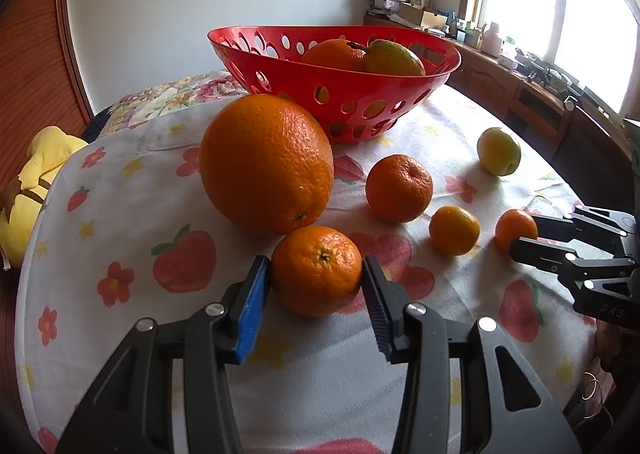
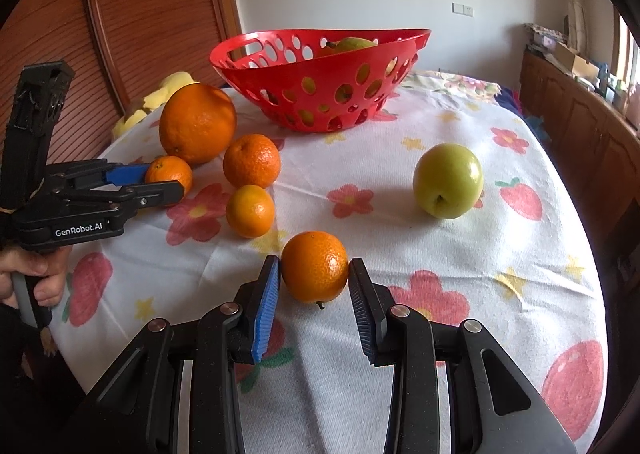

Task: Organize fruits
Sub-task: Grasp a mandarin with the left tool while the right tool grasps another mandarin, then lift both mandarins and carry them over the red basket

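Red perforated basket [image 1: 280, 87]; orange citrus [image 1: 266, 163]; green apple [image 2: 448, 180]; white tablecloth [image 2: 400, 246] (red flowers, strawberries, yellow stars).

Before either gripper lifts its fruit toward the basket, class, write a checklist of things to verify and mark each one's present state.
1. Left gripper fingers on both sides of its tangerine: ok.
2. Right gripper fingers on both sides of its tangerine: ok.
3. Grip firm enough to lift: cannot tell.
4. Red basket upright with room inside: ok.
5. Big orange touching left tangerine, may roll: not ok.
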A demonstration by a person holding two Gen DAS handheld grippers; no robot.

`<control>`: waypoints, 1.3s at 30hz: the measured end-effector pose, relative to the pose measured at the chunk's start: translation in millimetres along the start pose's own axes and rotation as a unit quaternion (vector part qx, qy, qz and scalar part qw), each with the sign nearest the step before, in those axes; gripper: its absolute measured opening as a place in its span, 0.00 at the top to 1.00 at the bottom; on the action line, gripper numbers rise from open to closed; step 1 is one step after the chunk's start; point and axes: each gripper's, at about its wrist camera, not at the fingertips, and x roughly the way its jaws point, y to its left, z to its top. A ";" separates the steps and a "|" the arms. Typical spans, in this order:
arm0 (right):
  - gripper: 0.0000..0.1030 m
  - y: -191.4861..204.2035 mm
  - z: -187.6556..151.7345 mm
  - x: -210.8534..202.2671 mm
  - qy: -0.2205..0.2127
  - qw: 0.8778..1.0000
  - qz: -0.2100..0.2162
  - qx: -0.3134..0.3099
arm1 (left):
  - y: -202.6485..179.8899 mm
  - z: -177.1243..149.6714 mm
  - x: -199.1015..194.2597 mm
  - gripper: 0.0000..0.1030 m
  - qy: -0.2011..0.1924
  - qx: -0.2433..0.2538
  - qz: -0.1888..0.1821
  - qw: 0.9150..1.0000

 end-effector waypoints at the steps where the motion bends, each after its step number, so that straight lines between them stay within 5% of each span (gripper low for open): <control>1: 0.66 0.3 0.1 0.2 0.000 1.000 0.000 -0.001 | -0.4 -1.1 -1.7 0.57 -0.001 -0.001 -0.005 1.000; 25: 0.66 5.9 0.2 7.1 0.021 1.000 -0.003 -0.019 | -10.4 -13.1 -35.9 0.57 -0.023 0.006 -0.027 0.999; 39: 0.66 2.0 18.1 -11.3 -0.012 1.000 -0.001 -0.023 | -15.3 16.8 -59.9 0.57 -0.067 0.024 -0.021 0.997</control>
